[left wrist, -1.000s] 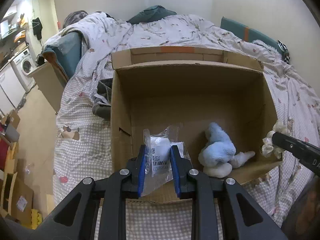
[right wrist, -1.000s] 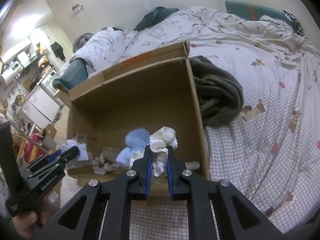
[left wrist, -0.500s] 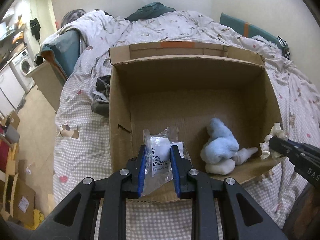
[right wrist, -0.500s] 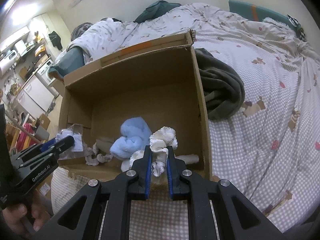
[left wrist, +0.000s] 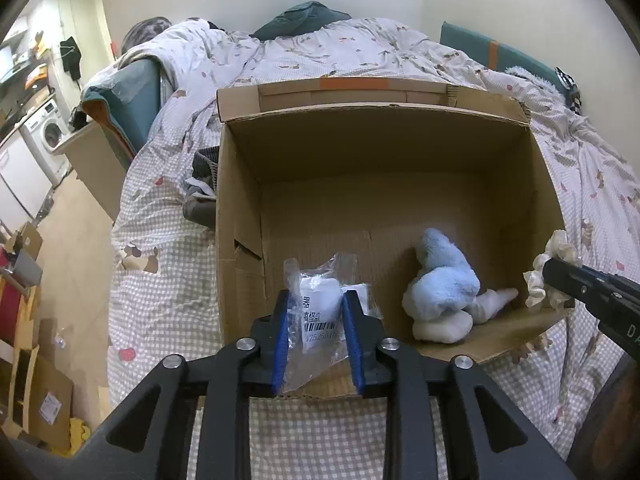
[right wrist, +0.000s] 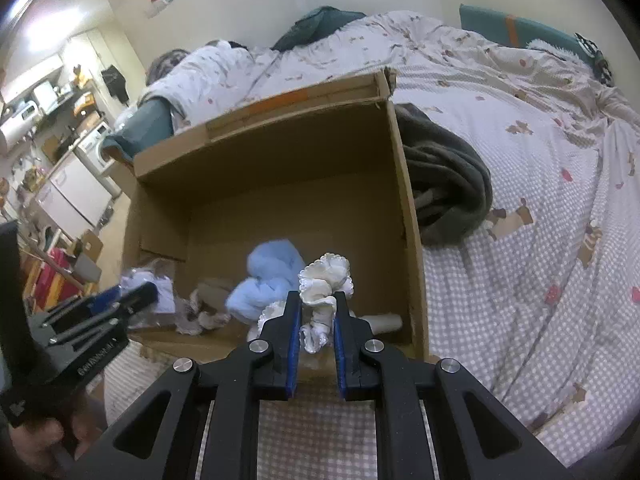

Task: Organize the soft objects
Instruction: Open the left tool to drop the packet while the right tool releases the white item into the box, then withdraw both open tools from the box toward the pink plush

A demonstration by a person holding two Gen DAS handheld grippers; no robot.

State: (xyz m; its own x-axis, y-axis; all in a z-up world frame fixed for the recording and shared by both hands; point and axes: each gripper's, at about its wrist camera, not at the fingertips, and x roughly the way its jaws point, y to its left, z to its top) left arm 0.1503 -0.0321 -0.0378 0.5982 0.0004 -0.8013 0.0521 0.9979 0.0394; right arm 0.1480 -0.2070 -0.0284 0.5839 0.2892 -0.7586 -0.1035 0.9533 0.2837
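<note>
Both grippers now sit nearer the cardboard box's [left wrist: 240, 216] front edge, left gripper [left wrist: 317, 332] clamping the plastic packet [left wrist: 320, 312], right gripper [right wrist: 317, 320] pinching the white frilly cloth [right wrist: 324, 280]; released early, either may catch that edge.

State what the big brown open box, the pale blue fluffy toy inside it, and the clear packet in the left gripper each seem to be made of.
Brown open box: corrugated cardboard, matt, with torn fluted edges. Pale blue fluffy toy: plush fabric, apparently, with a fuzzy nap. Clear packet: thin glossy plastic film, crinkled, see-through, held in the left gripper.
</note>
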